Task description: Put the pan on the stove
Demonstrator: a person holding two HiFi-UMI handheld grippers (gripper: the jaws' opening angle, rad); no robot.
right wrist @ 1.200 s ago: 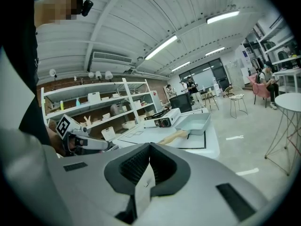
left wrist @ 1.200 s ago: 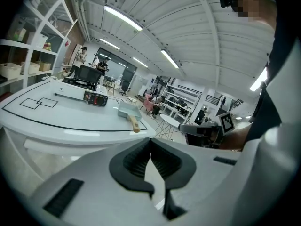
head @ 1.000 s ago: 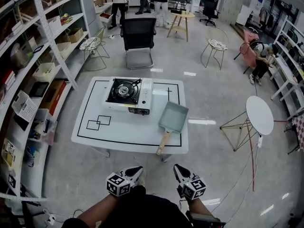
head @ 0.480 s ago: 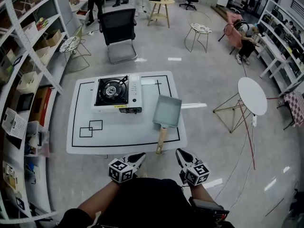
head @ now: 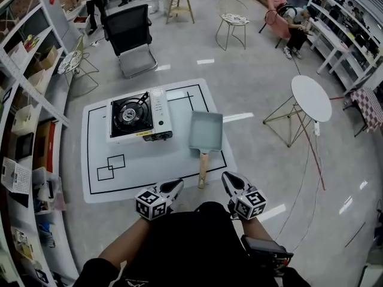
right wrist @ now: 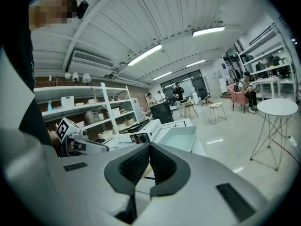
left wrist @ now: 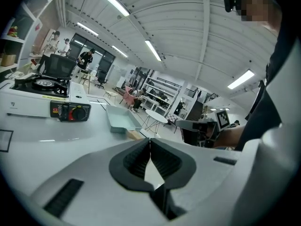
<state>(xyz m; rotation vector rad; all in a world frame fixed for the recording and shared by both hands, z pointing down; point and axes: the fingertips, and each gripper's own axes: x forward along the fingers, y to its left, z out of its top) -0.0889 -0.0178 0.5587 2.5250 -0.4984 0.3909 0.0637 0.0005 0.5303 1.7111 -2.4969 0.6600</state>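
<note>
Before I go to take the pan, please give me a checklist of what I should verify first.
1. Pan lies free on the table, right of the stove, empty: ok.
2. Wooden handle points toward the person: ok.
3. Burner bare: ok.
4. Left gripper and right gripper open for a grasp: not ok, both shut and empty.
5. Knob turned off: cannot tell.
</note>
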